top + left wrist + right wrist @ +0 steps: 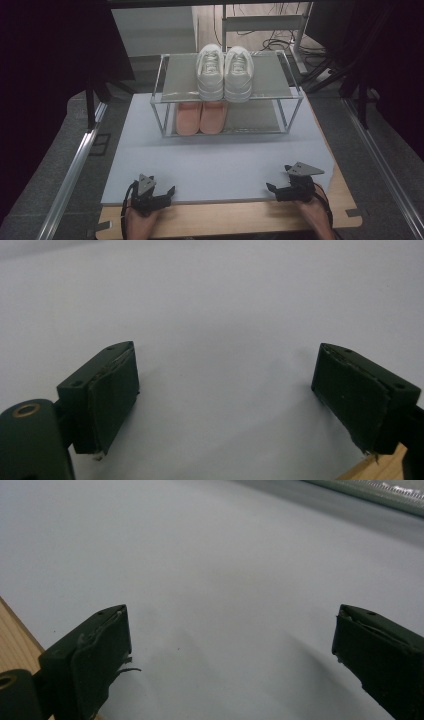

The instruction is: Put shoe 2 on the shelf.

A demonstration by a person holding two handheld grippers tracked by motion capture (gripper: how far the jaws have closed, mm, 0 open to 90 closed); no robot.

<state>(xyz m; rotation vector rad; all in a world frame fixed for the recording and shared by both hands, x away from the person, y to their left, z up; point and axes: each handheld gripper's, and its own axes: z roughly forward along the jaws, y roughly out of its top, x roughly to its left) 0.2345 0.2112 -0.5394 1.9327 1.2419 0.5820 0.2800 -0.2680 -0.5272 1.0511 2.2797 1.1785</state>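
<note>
A two-tier metal rack (165, 92) stands at the far middle of the pale grey mat (215, 160). A pair of white sneakers (224, 72) sits on its top shelf, toes toward me. A pair of pink slippers (201, 117) rests on the lower shelf, under the sneakers. My left gripper (167, 194) rests at the mat's near left edge, open and empty (225, 390). At the near right, my right gripper (275, 187) also stands open over bare mat (232, 650), holding nothing.
The mat lies on a wooden board (230, 220) whose edge shows along the front. Aluminium rails (75, 165) run down both sides of the table. Cables and a stand (300, 35) lie on the floor behind the rack.
</note>
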